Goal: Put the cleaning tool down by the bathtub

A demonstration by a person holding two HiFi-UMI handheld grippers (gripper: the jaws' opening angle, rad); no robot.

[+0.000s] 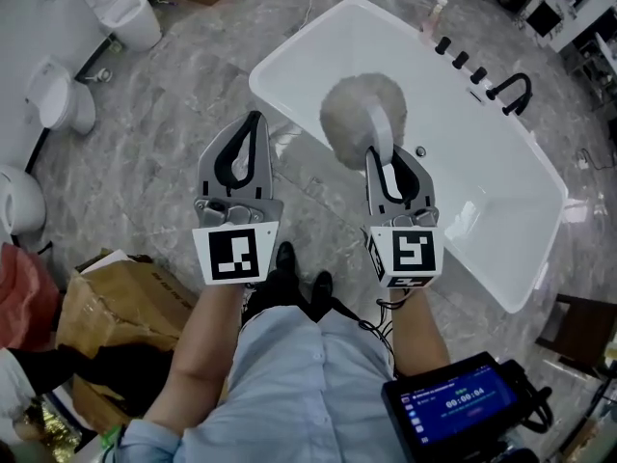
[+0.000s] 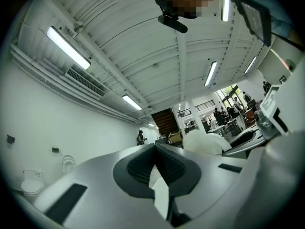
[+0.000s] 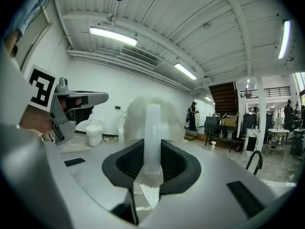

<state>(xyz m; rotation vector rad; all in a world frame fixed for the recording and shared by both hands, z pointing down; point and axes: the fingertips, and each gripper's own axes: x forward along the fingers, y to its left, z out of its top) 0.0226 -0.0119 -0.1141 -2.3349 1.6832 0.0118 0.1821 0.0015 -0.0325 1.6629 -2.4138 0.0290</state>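
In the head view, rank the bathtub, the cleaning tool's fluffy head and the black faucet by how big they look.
1. bathtub, largest by far
2. cleaning tool (fluffy head), though it sits nearer the camera
3. black faucet, smallest

On the blue screen (image 1: 461,395), well apart from the bathtub (image 1: 487,201) on its near side, a timer read what looked like 00:00:04. Dark print on the cardboard box (image 1: 125,302), left of the bathtub, was too blurred to read.

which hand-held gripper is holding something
The right hand-held gripper, shut on the pale handle of the fluffy grey duster; the left hand-held gripper is shut, empty.
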